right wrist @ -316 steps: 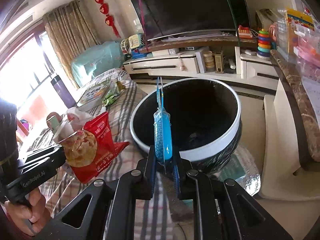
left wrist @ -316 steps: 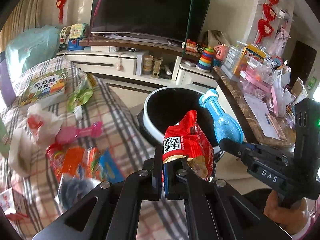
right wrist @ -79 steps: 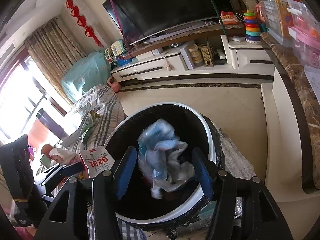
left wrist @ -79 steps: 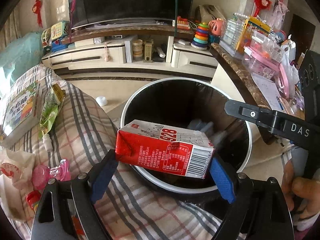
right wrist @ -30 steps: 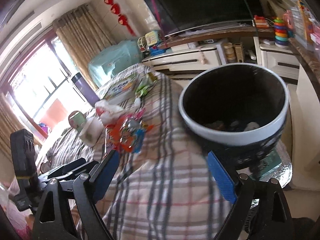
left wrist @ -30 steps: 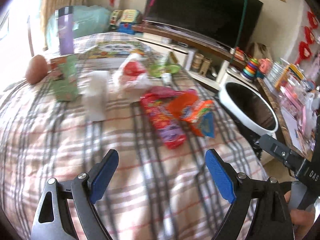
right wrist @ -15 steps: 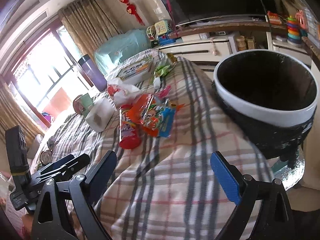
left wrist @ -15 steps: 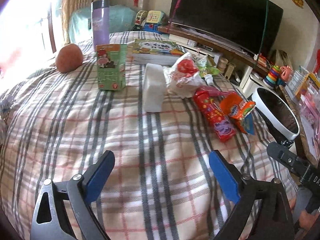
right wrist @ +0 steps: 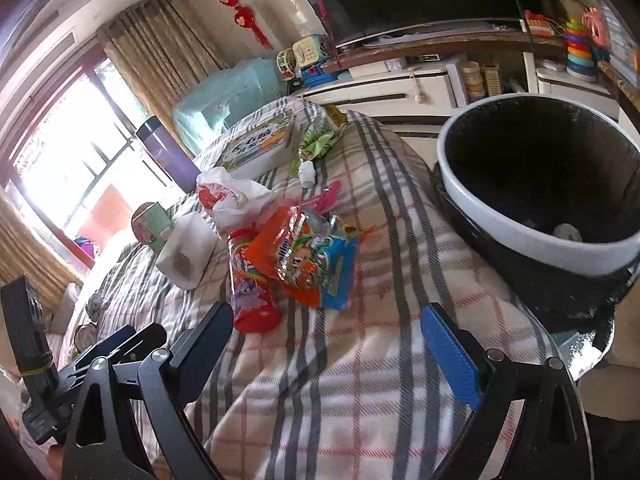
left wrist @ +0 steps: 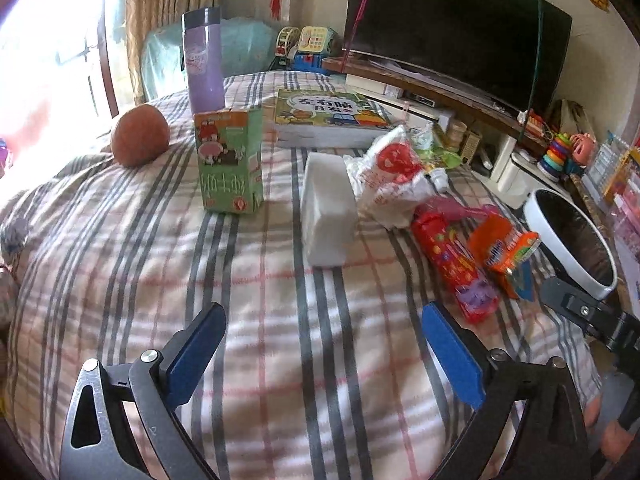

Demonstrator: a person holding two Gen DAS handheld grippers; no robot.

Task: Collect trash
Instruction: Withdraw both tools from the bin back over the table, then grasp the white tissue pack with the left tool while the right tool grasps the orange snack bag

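My left gripper [left wrist: 324,344] is open and empty above the plaid cloth. Ahead of it stand a green carton [left wrist: 229,160], a white pack [left wrist: 328,216], a crumpled white bag [left wrist: 390,176], a red tube [left wrist: 454,268] and an orange snack bag [left wrist: 504,248]. The black bin with a white rim [left wrist: 568,232] is at the right. My right gripper [right wrist: 326,344] is open and empty near the red tube [right wrist: 252,280] and orange snack bag [right wrist: 308,260], left of the bin [right wrist: 520,224].
A purple flask [left wrist: 203,60], a brown round object [left wrist: 139,141] and a boxed book [left wrist: 328,118] lie at the back. A green wrapper [right wrist: 318,140] and small white bottle [right wrist: 307,172] lie near the book. The TV stand [right wrist: 440,68] is beyond.
Both grippers let go of their trash over the bin, then swung back from it to the cloth. Both are now open and empty, closer to the remaining trash.
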